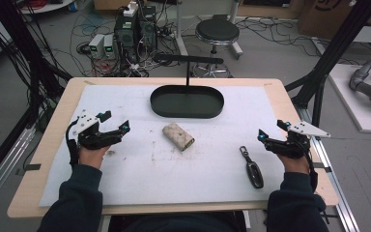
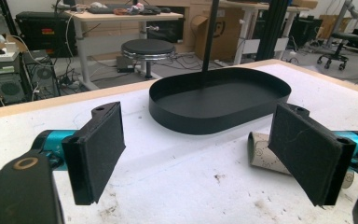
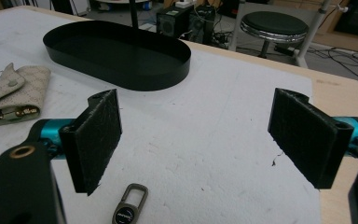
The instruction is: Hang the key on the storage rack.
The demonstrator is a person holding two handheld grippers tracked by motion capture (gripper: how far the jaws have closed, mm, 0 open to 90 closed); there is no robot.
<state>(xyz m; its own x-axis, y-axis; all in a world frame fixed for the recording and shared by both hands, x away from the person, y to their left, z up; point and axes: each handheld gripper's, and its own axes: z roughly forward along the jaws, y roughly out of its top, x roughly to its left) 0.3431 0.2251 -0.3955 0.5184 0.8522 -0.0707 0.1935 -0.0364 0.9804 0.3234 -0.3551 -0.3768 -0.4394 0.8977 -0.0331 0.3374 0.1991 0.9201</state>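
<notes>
A beige folded key pouch lies in the middle of the white mat, in front of the black oval tray. A black car key with a clip rests nearer the front right. My left gripper hovers at the left of the mat, open, with nothing between its jaws; in the left gripper view the tray lies ahead and the pouch peeks out behind the right jaw. My right gripper sits at the right, open and empty; the key's clip lies just below its jaws, the pouch far left.
The white mat covers a wooden table. A thin black post with a crossbar rises from the tray. Beyond the table stand a round stool, computer cases and cables on the floor. Black frame posts flank both sides.
</notes>
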